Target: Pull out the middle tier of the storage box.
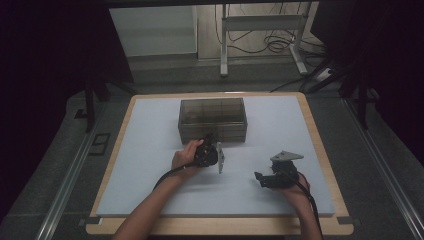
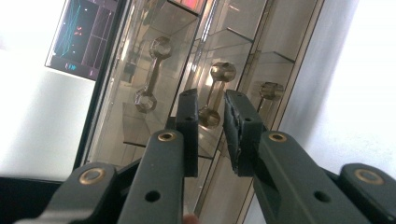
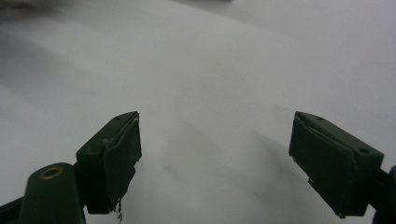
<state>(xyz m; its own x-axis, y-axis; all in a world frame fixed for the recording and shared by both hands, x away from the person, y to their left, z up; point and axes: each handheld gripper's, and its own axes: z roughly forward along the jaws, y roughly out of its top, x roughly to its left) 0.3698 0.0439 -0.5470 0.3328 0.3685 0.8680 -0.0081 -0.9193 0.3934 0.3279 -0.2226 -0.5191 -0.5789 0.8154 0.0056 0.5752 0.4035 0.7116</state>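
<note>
A smoky see-through drawer box (image 1: pixel 212 119) stands at the back middle of the white table mat (image 1: pixel 150 165). In the left gripper view its front (image 2: pixel 233 42) carries three brass bar handles: one to the left (image 2: pixel 153 74), a middle one (image 2: pixel 215 93) and one to the right (image 2: pixel 268 93). My left gripper (image 2: pixel 211 126) has its jaws closed around the middle handle, whose lower knob sits between the pads. In the high view that gripper (image 1: pixel 209 139) is against the box's front. My right gripper (image 3: pixel 215 158) stands open with nothing between its jaws, low over the mat (image 3: pixel 210 70). It (image 1: pixel 257 176) points left, at the front right.
The mat lies on a wooden tabletop (image 1: pixel 320 150) with a rail along each side. Behind the table are a desk frame (image 1: pixel 260 30) and cables (image 1: pixel 280 45) on the floor. A lit screen (image 2: pixel 77 37) shows beside the box.
</note>
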